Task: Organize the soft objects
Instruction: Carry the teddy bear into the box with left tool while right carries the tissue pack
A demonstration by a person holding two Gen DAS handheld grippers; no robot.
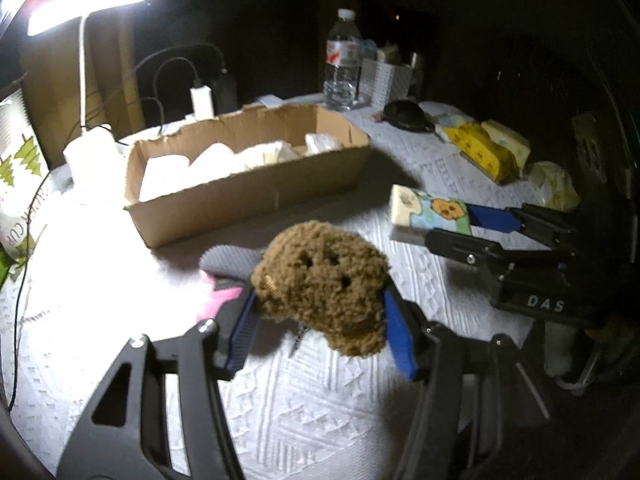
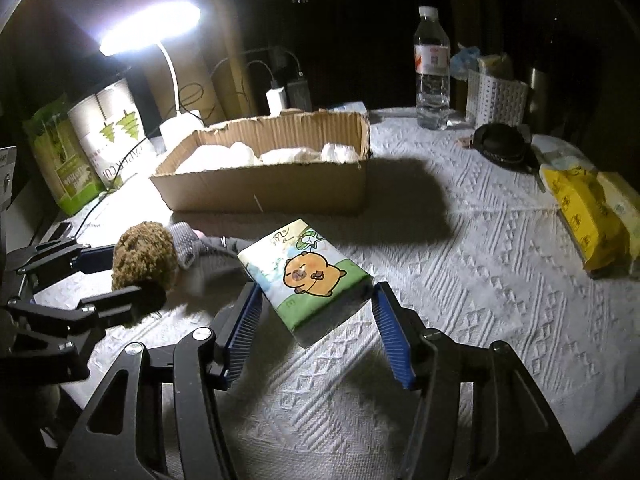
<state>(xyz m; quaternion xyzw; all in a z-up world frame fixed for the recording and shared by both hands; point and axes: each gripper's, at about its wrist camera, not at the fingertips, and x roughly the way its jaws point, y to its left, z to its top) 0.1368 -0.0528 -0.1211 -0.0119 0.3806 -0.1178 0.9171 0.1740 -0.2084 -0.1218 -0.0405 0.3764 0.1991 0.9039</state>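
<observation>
left gripper [image 1: 320, 320] squeezing fluffy brown plush [image 1: 320, 300], light and squishy, over table middle. right gripper [image 2: 316, 316] pinching tissue pack [image 2: 306, 276] by its sides, soft, near cardboard box [image 2: 264, 192].

- The cardboard box [image 2: 276, 176] stands across the middle of the bench [image 2: 460, 280], its open top partly filled with white bundles [image 2: 240, 154].
- Bare cloth lies between box and yellow packs [image 2: 580, 216].
- Lamp [image 2: 152, 32], chargers [image 2: 277, 100] and bottle [image 2: 431, 72] crowd the far edge.
- Left of the right tool [image 2: 316, 312], the left tool [image 2: 120, 272] and grey item [image 2: 188, 240] block passage.
</observation>
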